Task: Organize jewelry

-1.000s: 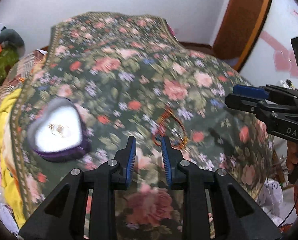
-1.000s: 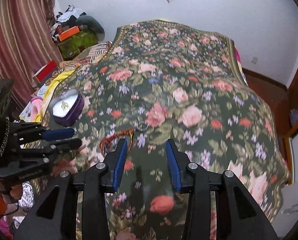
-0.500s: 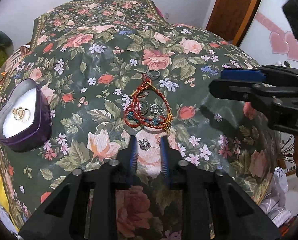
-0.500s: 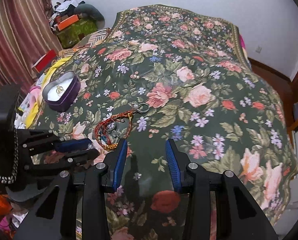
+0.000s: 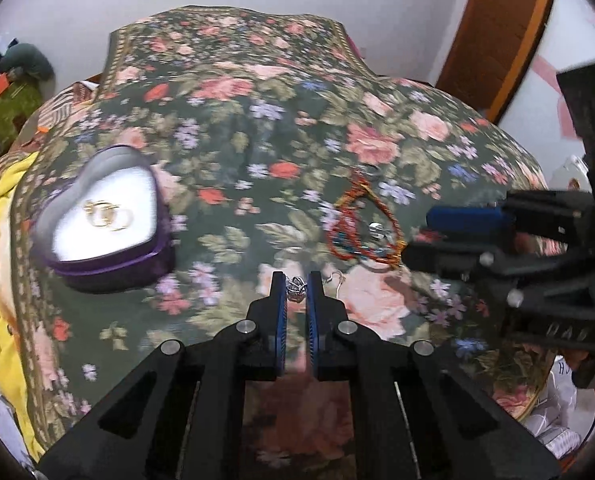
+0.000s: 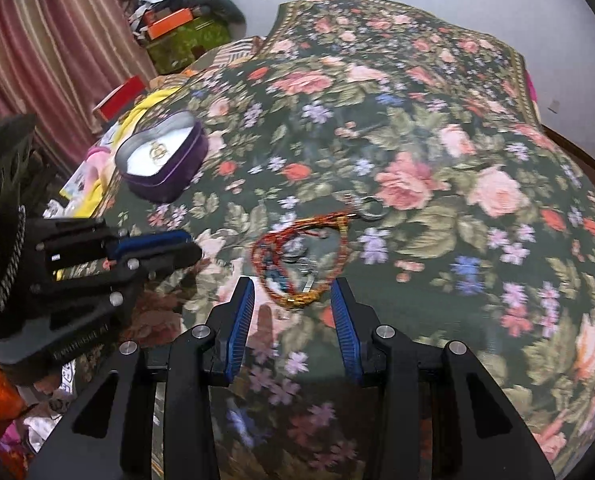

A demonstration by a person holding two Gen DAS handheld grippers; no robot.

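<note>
The left gripper (image 5: 296,289) pinches a small silver earring (image 5: 296,285) above the floral bed (image 5: 225,92). The right gripper (image 6: 292,303) is spread near the red bracelet (image 6: 297,258). The heart box (image 5: 105,220) lies at ten o'clock.

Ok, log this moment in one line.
left gripper: shut on silver charm | right gripper: open over bracelet | box: open, gold rings inside

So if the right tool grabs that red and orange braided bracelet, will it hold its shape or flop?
The braided bracelet would probably flop: it lies as a loose, uneven cord loop on the bedspread. It looks light. It may drag the small silver pieces lying inside its loop.
</note>
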